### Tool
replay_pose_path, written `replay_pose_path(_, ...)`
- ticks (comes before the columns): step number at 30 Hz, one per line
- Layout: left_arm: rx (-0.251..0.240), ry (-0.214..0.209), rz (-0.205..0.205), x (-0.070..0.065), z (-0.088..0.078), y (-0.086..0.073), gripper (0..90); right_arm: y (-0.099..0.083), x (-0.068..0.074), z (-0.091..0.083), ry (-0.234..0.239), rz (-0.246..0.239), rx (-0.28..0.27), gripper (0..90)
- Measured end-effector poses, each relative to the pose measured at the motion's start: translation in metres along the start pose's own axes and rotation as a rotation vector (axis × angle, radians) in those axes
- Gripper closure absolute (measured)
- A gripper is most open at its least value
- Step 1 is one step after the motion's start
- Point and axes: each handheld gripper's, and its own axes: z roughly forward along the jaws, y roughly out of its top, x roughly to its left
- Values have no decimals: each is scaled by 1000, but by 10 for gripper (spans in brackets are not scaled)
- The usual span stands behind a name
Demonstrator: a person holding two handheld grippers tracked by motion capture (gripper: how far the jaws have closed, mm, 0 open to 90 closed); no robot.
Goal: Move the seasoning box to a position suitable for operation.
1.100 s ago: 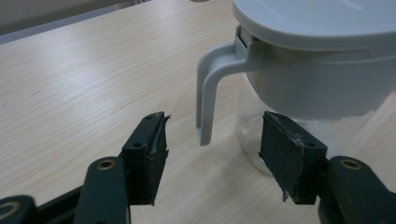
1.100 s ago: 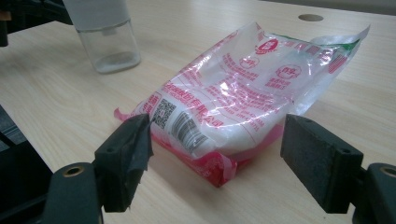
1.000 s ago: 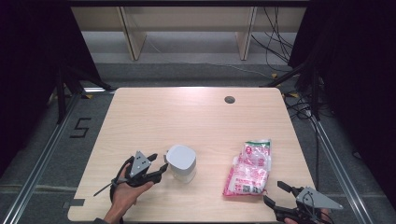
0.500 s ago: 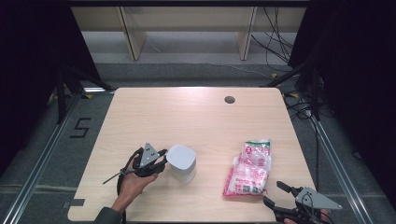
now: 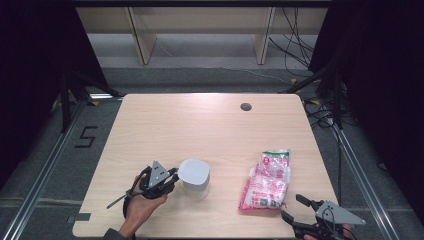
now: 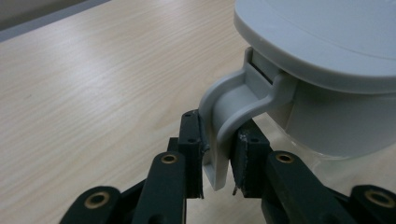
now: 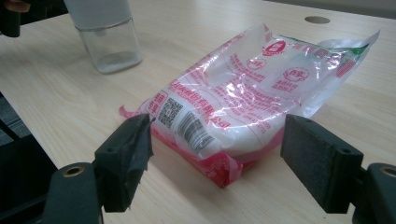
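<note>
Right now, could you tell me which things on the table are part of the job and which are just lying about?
In play:
- clear jar with grey lid, lid tab clamped in left gripper
- pink-printed bag, before the open right gripper

Lying about:
- grommet hole in table

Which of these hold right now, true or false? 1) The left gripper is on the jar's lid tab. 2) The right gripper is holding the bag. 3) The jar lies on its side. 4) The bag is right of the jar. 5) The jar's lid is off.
1) True: the left gripper has its jaws on either side of the jar's grey lid tab.
2) False: the right gripper is open, short of the bag.
3) False: it stands upright.
4) True.
5) False: the lid is on.
</note>
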Motion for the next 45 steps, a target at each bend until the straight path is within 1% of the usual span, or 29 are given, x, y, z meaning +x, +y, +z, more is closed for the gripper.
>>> replay_pose_path(2,-10,-2,-2,-3,-3,-3,735,0,3,-1,-2,42,17,257)
replay_pose_path(3,-4,-4,2,-4,-5,-4,734,0,3,-1,-2,42,17,257)
replay_pose_path(4,-8,2,0,-5,-7,-5,732,0,1,-1,-4,23,15,257)
replay_pose_path(6,-15,-4,-7,-8,-8,-6,730,0,2,0,-2,25,2,257)
replay_pose_path(7,-9,4,5,-8,-10,-7,731,0,1,0,-3,2,0,257)
replay_pose_path(8,-16,11,-6,-10,-10,-7,730,0,1,0,-1,-2,6,257)
replay_pose_path(11,-21,9,-6,-12,-12,-9,730,0,0,1,-8,-1,-1,257)
replay_pose_path(12,-24,11,-11,-14,-13,-10,729,0,2,1,-4,17,1,257)
replay_pose_path(13,-21,5,-8,-15,-14,-10,728,0,2,0,-3,19,4,257)
replay_pose_path(14,-24,12,-7,-17,-15,-11,728,0,1,0,-2,4,2,257)
replay_pose_path(16,-27,11,-6,-21,-17,-13,725,0,1,0,-2,2,1,257)
replay_pose_path(17,-33,11,-18,-23,-18,-13,722,0,1,0,-3,4,1,257)
replay_pose_path(18,-34,6,-16,-25,-19,-14,720,0,1,0,-3,2,8,257)
replay_pose_path(19,-29,9,-9,-26,-21,-14,718,0,0,1,-7,-3,-3,257)
replay_pose_path(20,-35,4,-15,-29,-21,-15,716,0,2,1,7,21,14,257)
replay_pose_path(21,-35,1,-17,-30,-22,-15,715,0,1,1,0,-1,7,257)
replay_pose_path(24,-33,-5,1,-35,-25,-17,712,0,1,1,-5,-6,4,257)
replay_pose_path(25,-40,-7,-8,-38,-25,-17,712,0,2,2,4,13,2,257)
replay_pose_path(27,-40,-13,-2,-41,-26,-17,712,0,5,1,12,56,22,257)
replay_pose_path(28,-47,-18,-7,-43,-25,-18,712,0,1,2,11,12,17,257)
replay_pose_path(29,-36,-26,-2,-44,-27,-17,711,0,1,3,21,10,18,257)
replay_pose_path(31,-39,-24,0,-49,-28,-18,711,1,1,3,2,-3,10,257)
replay_pose_path(33,-42,-44,-7,-52,-28,-18,709,1,1,3,4,-4,10,257)
replay_pose_path(35,-38,-46,2,-54,-29,-18,709,1,2,3,7,9,12,257)
replay_pose_path(38,-40,-49,5,-57,-30,-18,708,1,0,2,12,-12,13,257)
replay_pose_path(39,-39,-51,11,-58,-30,-18,708,1,1,3,7,2,0,257)
replay_pose_path(41,-50,-58,-3,-60,-29,-18,707,1,0,3,5,-3,8,257)
replay_pose_path(43,-43,-61,-2,-62,-29,-18,706,0,1,3,11,9,13,257)
replay_pose_path(45,-37,-74,11,-65,-29,-17,705,0,2,3,14,13,16,257)
